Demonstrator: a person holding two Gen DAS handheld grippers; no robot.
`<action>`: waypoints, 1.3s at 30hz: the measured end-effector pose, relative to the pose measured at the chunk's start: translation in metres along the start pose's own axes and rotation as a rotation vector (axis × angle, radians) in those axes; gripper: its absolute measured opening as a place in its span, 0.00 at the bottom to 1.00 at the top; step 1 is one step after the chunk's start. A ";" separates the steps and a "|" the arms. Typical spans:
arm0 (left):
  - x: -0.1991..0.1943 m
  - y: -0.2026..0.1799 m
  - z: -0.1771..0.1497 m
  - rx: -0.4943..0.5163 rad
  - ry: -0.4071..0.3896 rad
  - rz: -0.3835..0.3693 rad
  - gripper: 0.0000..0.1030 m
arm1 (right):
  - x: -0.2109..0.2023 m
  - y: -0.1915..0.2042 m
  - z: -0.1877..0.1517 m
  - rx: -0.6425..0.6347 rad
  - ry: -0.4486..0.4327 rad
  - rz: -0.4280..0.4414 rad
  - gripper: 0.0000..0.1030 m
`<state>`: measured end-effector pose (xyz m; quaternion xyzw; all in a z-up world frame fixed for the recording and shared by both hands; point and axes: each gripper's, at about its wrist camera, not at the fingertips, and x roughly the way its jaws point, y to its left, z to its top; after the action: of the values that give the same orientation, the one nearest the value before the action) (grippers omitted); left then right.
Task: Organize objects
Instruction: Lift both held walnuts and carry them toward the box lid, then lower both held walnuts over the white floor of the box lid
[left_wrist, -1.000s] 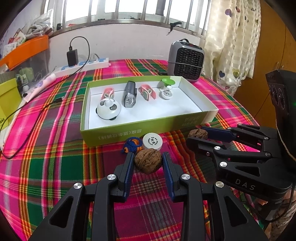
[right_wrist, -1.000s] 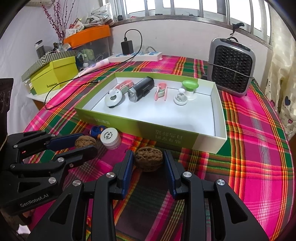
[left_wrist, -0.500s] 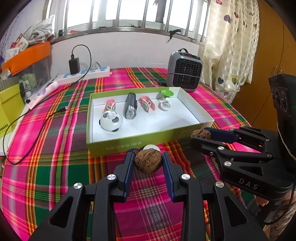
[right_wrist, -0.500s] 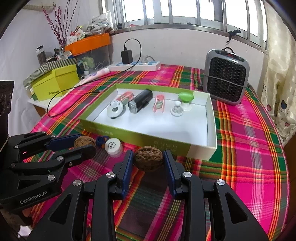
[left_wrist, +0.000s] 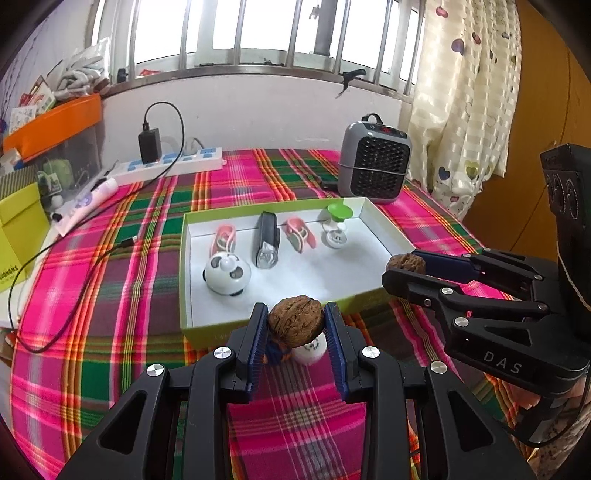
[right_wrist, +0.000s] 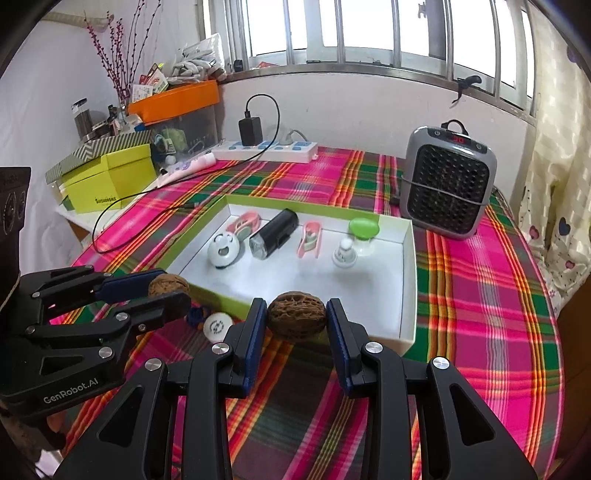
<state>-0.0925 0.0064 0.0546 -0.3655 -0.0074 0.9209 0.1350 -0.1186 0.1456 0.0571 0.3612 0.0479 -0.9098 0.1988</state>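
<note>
Two wrinkled brown walnuts are held, one clenched in each gripper: the left gripper (left_wrist: 295, 325) grasps the left walnut (left_wrist: 295, 319), the right gripper (right_wrist: 296, 321) the right walnut (right_wrist: 296, 317). Both hang just short of the near rim of the shallow green-sided white box (left_wrist: 384, 236). Past the fingers, the box's front half lies bare. Under the left fingers (left_wrist: 255, 336) sits a small white round cap (left_wrist: 312, 350) on the pink-and-green plaid desk (left_wrist: 110, 295).
</note>
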 end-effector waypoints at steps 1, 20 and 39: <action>0.001 0.000 0.002 -0.001 0.001 0.000 0.28 | 0.001 -0.001 0.001 0.000 0.000 0.001 0.34; 0.040 0.012 0.021 0.006 0.032 0.021 0.28 | 0.041 -0.016 0.027 -0.010 0.030 0.005 0.34; 0.069 0.022 0.028 0.008 0.072 0.033 0.28 | 0.079 -0.026 0.036 -0.014 0.090 -0.002 0.34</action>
<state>-0.1645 0.0053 0.0260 -0.3980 0.0072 0.9093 0.1212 -0.2043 0.1355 0.0285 0.4004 0.0637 -0.8924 0.1981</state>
